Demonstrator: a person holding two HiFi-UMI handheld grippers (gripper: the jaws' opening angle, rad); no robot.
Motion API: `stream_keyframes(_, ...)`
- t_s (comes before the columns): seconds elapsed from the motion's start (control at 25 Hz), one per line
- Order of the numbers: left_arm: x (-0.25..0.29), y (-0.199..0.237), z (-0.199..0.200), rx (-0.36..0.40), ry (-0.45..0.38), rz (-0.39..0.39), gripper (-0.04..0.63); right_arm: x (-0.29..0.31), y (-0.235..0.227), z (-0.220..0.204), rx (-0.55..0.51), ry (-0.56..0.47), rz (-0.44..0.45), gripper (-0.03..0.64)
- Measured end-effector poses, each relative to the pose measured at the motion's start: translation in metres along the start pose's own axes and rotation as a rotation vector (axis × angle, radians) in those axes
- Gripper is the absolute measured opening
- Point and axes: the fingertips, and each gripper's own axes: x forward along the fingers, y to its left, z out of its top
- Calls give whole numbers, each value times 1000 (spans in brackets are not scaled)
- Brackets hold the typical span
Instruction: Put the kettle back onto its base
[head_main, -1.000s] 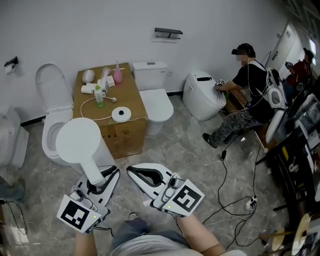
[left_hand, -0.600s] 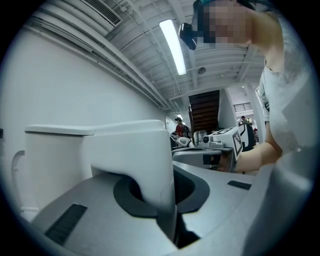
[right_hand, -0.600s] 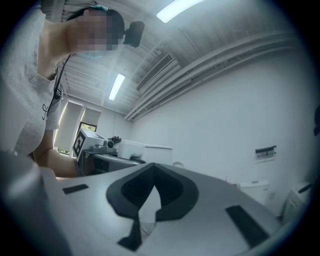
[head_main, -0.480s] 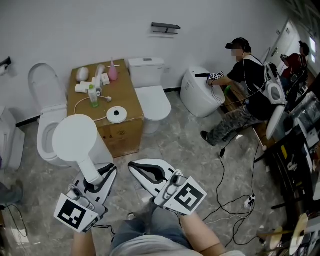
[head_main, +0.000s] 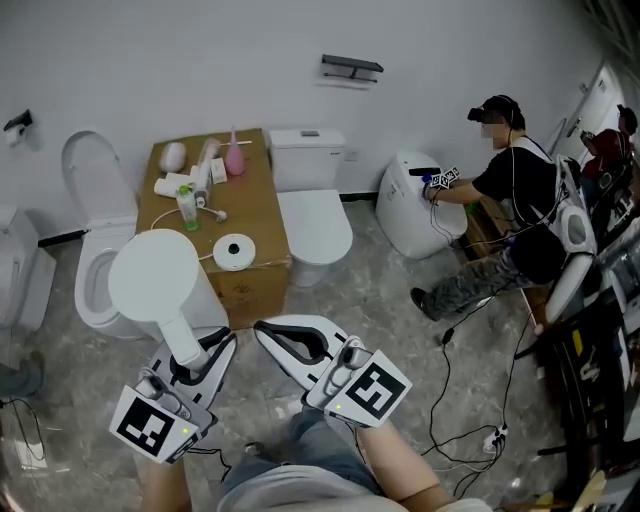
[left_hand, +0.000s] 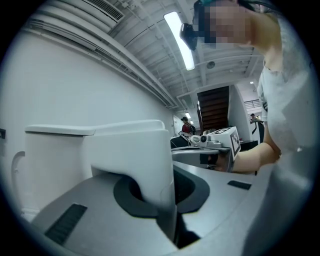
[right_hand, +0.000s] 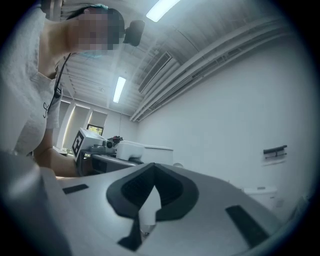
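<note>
Left hand-held gripper (head_main: 200, 352) pinching the handle of the white kettle (head_main: 153, 280), jaws clamped on it, pointing level. Kettle upright, lid up, held in the air above the floor (head_main: 380, 300), just in front of the cardboard box (head_main: 265, 200). It is off its base. Right hand-held gripper (head_main: 265, 337) just beside the left one, jaws pressed together, nothing between them.

Round white base (head_main: 233, 251) sits on the near part of the box top, its cord looping back across the box. Kettle near it but apart, to its front-left. Farther back on the box: green-capped bottle (head_main: 186, 205), pink bottle (head_main: 235, 155), a few white items.

Open toilet (head_main: 95, 290) left of the box, closed toilet (head_main: 315, 225) on its right. Farther right a person (head_main: 515, 200) crouches at a third toilet (head_main: 410, 200). Small shelf (head_main: 350, 68) on the back wall.
</note>
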Motion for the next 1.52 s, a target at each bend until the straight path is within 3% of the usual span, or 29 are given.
stream_keyframes(0.68, 114, 25, 5, 41, -27, 193, 37, -15, -121, -9, -5, -13, 199, 8)
stream_keyframes(1.04, 126, 43, -17, 33, 23, 195, 37, -1, -141, -23, 13, -19, 223, 8)
stream_keyframes(1.52, 158, 100, -57, 30, 53, 153, 37, 55, -185, -45, 2, -12, 226, 8)
